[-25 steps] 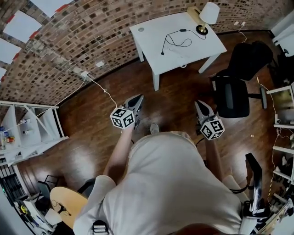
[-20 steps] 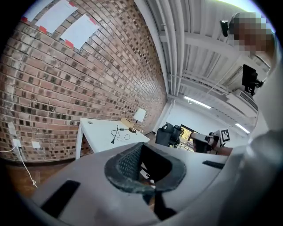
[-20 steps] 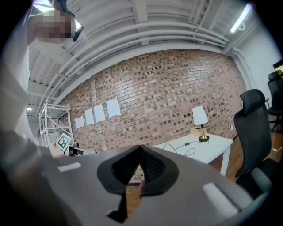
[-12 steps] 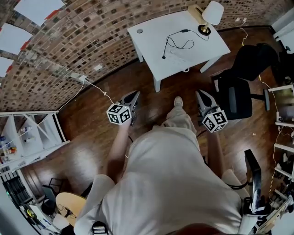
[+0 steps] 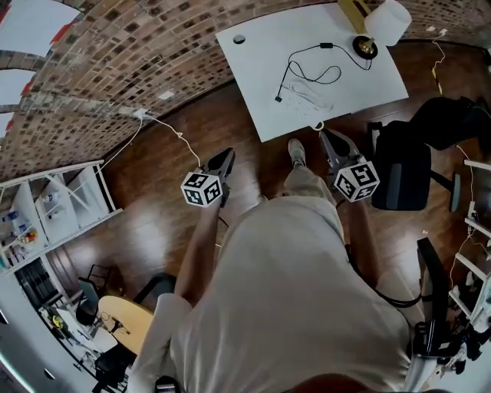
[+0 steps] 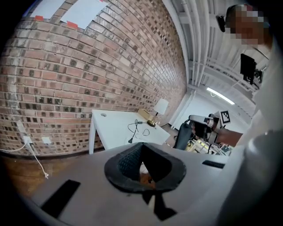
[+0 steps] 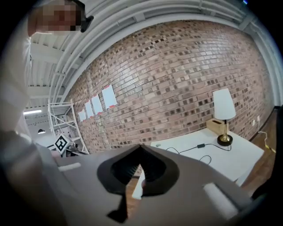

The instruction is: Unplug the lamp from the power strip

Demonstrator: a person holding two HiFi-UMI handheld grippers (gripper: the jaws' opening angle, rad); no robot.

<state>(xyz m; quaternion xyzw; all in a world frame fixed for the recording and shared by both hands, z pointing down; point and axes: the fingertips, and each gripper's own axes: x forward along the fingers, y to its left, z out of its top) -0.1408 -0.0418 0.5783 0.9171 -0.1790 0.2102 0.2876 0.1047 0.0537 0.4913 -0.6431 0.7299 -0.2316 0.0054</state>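
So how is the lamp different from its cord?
The lamp stands upright, while the cord lies flat in loops. The lamp has a wide white shade, and the cord is thin and black. Both are on the white table, and the cord runs to the lamp's base.

In the head view the white rectangular desk [image 5: 253,69] runs off the top edge at 12 to 1 o'clock, and that edge also cuts the tan box [image 5: 351,11]. The flat white power strip [image 5: 307,96] almost vanishes against the desk. Its sockets are too small to tell, as is whether the thin black lamp cable [image 5: 288,67] is plugged in. The person's beige-clad torso [image 5: 284,307] hides the floor from 4 to 8 o'clock.
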